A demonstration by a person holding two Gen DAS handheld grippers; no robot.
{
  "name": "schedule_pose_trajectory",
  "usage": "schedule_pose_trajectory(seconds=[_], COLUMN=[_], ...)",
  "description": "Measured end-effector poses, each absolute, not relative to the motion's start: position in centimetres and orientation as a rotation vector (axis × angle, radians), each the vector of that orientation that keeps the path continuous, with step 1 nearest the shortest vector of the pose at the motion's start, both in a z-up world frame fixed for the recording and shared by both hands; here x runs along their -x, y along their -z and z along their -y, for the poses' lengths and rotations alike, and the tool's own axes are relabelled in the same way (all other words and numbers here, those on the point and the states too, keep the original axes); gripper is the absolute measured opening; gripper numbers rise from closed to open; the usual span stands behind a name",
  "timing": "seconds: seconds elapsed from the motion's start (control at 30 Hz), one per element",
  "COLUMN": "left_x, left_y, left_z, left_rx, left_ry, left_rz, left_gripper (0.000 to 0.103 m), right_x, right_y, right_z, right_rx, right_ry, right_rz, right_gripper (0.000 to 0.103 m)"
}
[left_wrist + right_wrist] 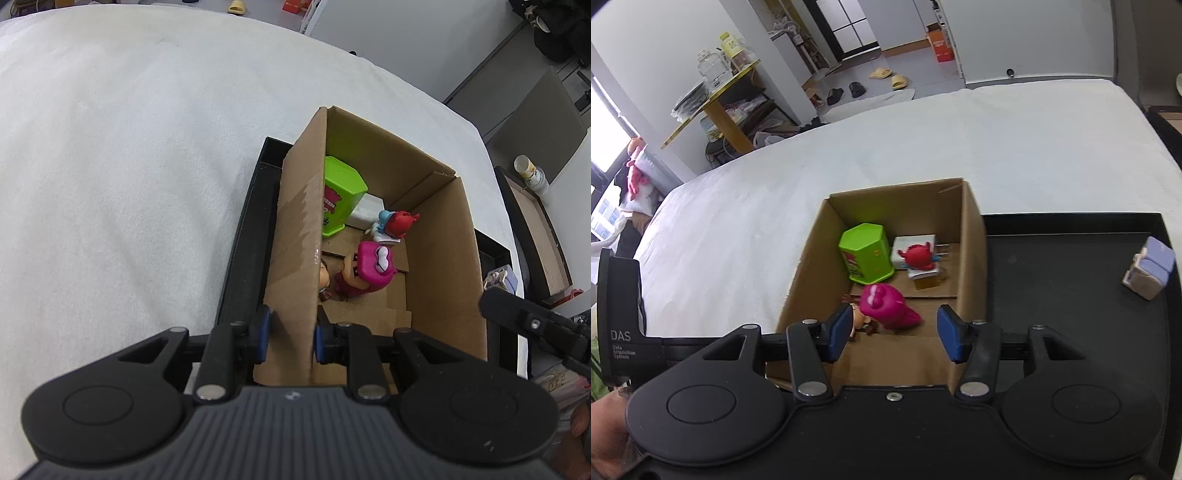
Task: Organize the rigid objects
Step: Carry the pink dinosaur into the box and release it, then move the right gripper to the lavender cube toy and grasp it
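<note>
A cardboard box point(439, 258) point(971, 236) stands on a black tray point(243, 240) point(1063, 280). Inside it are a green hexagonal container point(341, 197) point(866, 253), a white block point(369, 210) point(916, 242), a red and blue figure point(397, 223) point(919, 256) and a pink toy point(369, 269) point(884, 302). My left gripper point(291, 338) straddles the box's left wall, one blue pad on each side, shut on it. My right gripper point(892, 334) is open and empty above the box, over the pink toy. A small pale blue toy point(1150, 269) point(500, 280) lies on the tray's right side.
The tray sits on a white cloth-covered surface point(129, 166) point(960, 140). A second tray with a brown base point(535, 229) and a jar point(528, 171) stand beyond the right edge. Shelves, slippers and room clutter lie in the background.
</note>
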State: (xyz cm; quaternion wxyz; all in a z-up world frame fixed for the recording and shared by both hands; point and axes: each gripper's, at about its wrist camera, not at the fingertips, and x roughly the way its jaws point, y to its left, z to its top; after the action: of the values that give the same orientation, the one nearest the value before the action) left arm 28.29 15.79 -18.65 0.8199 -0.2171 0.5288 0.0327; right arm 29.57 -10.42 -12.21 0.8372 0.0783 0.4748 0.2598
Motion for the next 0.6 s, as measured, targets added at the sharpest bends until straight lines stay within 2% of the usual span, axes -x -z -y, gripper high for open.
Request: schedule_pose_trajectory(seconds=[0.2, 0.33, 0.6], left_x=[-28.3, -28.4, -28.5], left_y=[18.7, 18.6, 18.4], left_z=[-15.7, -15.6, -15.4], left_rx=[0.460, 0.458, 0.453], left_ry=[-0.077, -0.082, -0.101], left_rz=[-1.127, -1.133, -1.131], left_gripper=[0.021, 0.021, 0.020], right_x=[-29.9, -30.2, -30.5], right_y=[12.6, 13.1, 14.1], right_z=[12.7, 14.3, 17.7], right_rx=[-0.189, -0.182, -0.172], right_ry=[-0.505, -0.463, -0.377], right_rz=[-0.988, -0.964, -0.907], right_gripper=[0.056, 0.062, 0.064])
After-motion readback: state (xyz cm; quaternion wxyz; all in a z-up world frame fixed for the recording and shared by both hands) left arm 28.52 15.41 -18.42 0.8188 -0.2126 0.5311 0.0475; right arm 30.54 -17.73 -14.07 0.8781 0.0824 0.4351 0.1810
